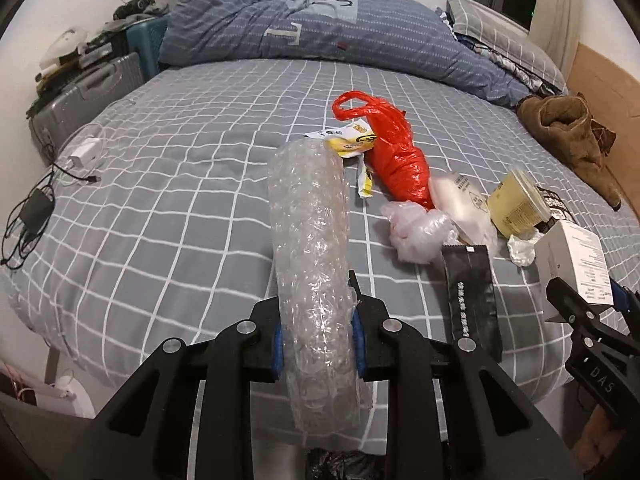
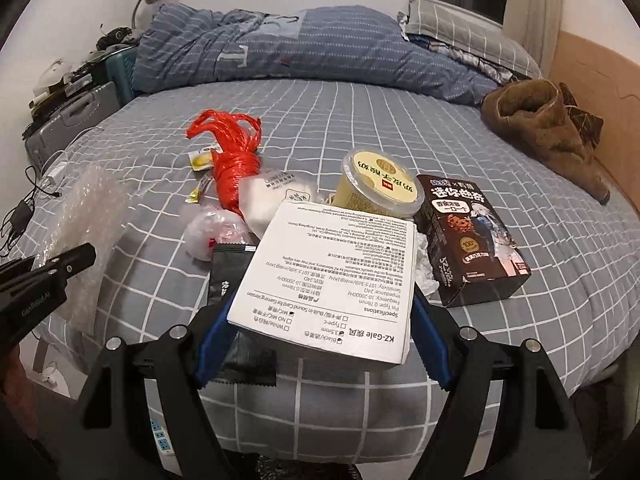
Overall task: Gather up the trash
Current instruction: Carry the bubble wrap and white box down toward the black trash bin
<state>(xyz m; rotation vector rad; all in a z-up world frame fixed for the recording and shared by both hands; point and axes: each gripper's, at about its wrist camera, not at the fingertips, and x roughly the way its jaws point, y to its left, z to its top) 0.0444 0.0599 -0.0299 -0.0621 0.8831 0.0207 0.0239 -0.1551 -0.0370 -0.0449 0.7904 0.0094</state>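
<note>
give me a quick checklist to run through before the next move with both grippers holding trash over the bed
1. Left gripper clamped on the clear bubble-wrap roll: ok, blue pads press both its sides.
2. Right gripper clamped on the white printed cardboard box: ok, a finger on each side.
3. Box lifted off the grey checked bedsheet: cannot tell from these views.
4. Bin or bag to drop into: cannot tell; something dark and crinkled shows at the bottom edge of both views.
5. Bed cleared of trash: not ok; the red plastic bag, yellow lidded tub, dark cookie box and black foil sachet lie on it.
</note>
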